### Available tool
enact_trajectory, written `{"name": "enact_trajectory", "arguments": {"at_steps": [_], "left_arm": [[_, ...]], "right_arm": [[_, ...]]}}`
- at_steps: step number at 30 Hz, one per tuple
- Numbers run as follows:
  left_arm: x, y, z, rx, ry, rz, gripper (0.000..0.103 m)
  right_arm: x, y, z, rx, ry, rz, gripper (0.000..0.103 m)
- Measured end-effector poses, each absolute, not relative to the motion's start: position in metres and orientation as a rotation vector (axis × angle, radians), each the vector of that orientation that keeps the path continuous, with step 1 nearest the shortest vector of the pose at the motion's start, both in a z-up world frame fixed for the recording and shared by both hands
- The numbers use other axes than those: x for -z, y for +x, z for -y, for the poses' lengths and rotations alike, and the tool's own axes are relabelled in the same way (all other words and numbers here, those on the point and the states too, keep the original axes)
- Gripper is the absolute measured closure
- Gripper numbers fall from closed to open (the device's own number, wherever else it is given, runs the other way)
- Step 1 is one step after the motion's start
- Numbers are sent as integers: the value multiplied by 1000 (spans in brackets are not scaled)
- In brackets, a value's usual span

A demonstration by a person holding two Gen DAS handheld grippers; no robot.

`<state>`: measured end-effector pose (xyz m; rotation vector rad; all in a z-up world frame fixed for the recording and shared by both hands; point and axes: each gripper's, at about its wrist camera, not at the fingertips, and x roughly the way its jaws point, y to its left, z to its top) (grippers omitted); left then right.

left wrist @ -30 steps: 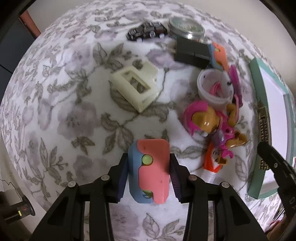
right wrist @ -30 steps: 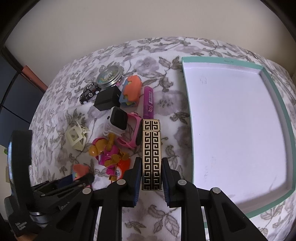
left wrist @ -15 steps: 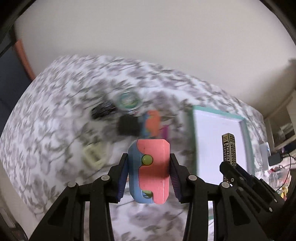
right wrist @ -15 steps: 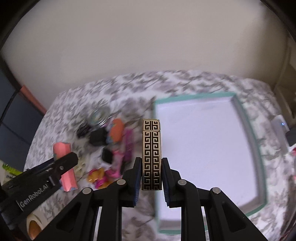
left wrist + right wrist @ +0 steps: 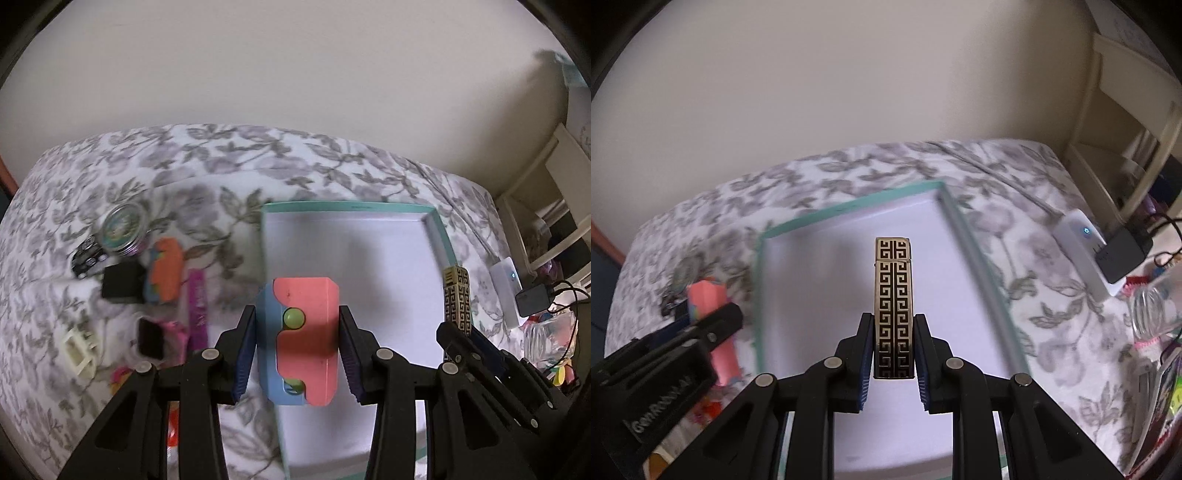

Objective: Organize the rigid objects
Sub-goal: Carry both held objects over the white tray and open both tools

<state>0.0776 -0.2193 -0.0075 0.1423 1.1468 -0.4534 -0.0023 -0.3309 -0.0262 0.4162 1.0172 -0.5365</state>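
Pink-and-blue plastic toy block (image 5: 303,341), pinched in my left claw (image 5: 297,347), hangs over the near-left part of the teal-rimmed white tray (image 5: 351,207); gold key-pattern case (image 5: 892,308), pinched in my right claw (image 5: 893,354), hangs over its middle. Advice: lower both flat onto the tray floor, apart, before releasing. A second ago both claws were low over the flowered bed (image 5: 221,155) among the clutter; they have since risen and swung across to the tray.

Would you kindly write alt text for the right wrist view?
The right gripper holds a gold-and-black patterned lighter upright above an empty teal-rimmed tray on a floral bedspread. At left, the left gripper holds a pink toy.
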Motion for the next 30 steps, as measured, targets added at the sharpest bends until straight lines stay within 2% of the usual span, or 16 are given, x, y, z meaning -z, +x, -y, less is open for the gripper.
{"name": "enact_trajectory", "arguments": {"at_steps": [10,20,30], "left_arm": [[44,87,244,465,170,-1149,59],[58,86,245,479,165,-1140,59],[62,84,244,496,162,-1161,58]], "right_arm": [[58,-3,356,577,420,-1054,81],[91,-3,361,589,425,-1131,81],[93,-4,361,587,421,-1152,81]]}}
